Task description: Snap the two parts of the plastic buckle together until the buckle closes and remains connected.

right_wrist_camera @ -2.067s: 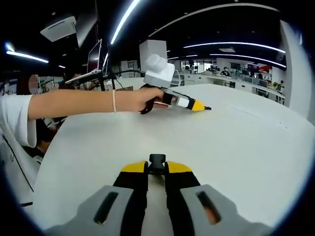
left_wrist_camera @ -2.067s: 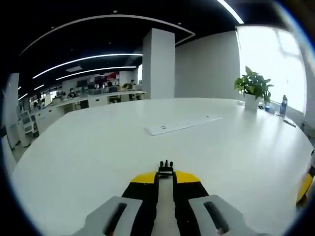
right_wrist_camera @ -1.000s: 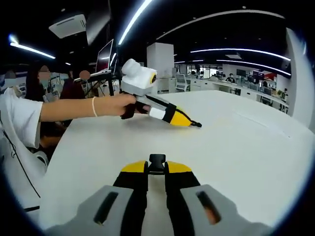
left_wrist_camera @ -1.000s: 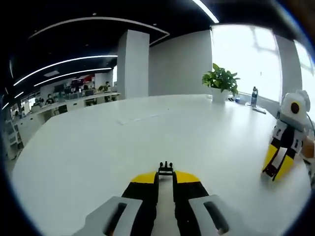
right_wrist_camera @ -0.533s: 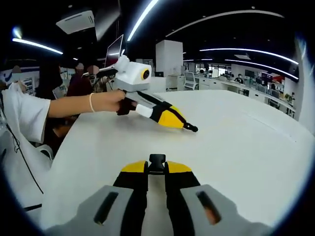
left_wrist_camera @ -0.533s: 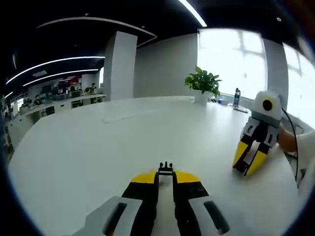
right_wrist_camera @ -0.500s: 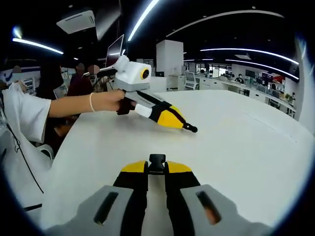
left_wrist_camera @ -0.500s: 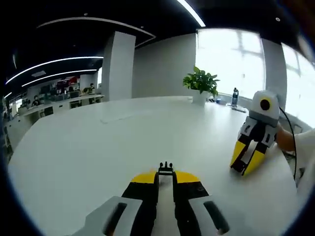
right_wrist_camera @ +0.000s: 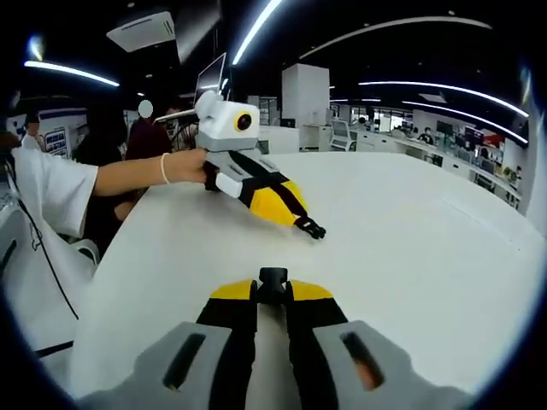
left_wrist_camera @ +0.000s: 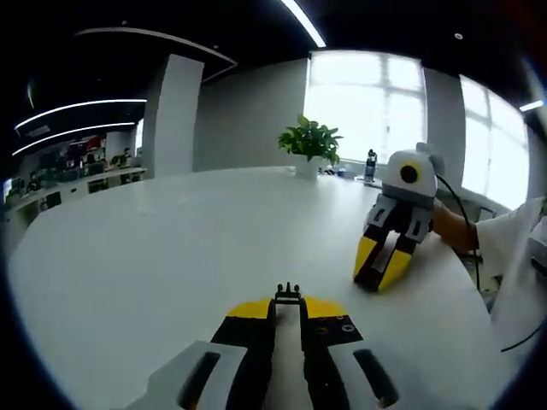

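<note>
Left gripper view: we hold the pronged buckle half (left_wrist_camera: 288, 293) in our left gripper (left_wrist_camera: 288, 301).
Our right gripper (right_wrist_camera: 273, 286) clamps the other buckle half (right_wrist_camera: 273, 279); both hover over the white table (right_wrist_camera: 410, 248), well apart.

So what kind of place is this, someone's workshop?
More likely an open-plan office. A big white table fills the foreground, rows of desks with people run along the back under long ceiling light strips, and a potted plant stands by tall windows.

White table (left_wrist_camera: 154, 248), potted plant (left_wrist_camera: 312, 147), bottle (left_wrist_camera: 370, 166)
</note>
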`<state>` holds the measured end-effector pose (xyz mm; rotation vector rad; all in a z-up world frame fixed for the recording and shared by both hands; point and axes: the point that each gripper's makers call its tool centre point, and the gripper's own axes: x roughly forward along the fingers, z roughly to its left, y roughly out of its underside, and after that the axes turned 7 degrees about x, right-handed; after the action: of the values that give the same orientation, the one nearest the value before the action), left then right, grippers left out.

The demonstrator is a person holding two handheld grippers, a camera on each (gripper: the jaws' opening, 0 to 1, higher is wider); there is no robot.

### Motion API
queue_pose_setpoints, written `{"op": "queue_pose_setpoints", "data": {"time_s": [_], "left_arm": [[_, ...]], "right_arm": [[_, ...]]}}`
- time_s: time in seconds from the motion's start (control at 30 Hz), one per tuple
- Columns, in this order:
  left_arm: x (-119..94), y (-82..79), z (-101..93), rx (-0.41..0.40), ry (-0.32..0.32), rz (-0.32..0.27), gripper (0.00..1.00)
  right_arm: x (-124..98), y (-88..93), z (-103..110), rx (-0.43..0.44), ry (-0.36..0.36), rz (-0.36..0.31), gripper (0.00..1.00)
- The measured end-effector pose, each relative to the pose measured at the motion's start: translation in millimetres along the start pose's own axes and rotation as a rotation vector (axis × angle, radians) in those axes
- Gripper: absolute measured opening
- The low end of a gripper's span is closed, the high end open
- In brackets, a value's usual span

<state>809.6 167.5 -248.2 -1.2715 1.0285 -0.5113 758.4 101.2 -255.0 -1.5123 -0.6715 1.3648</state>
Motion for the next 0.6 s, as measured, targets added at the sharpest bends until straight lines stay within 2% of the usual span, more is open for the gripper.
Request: {"op": "queue_pose_setpoints", "data": {"time_s": [0.23,0.53,0.6], "left_arm": [[-3.8,-2.7,-12.5,-0.004,0.048,-0.022,0.1],[-2.3,9.8,-28.8,0.058,0.104,0.04,0.1],[-3.0,11.4,-35.3,0.076,0.142,0.046,0.1]], "right_arm": [[-4.8,-6.6,1.2,-0.022,-0.012,-0.005,0.12],[-1.5,0.1,-6.3,0.003,-0.037,0.024,0.12],[-0.9,0.7,-5.2,-0.013,-0.06,0.036,0.12]]}}
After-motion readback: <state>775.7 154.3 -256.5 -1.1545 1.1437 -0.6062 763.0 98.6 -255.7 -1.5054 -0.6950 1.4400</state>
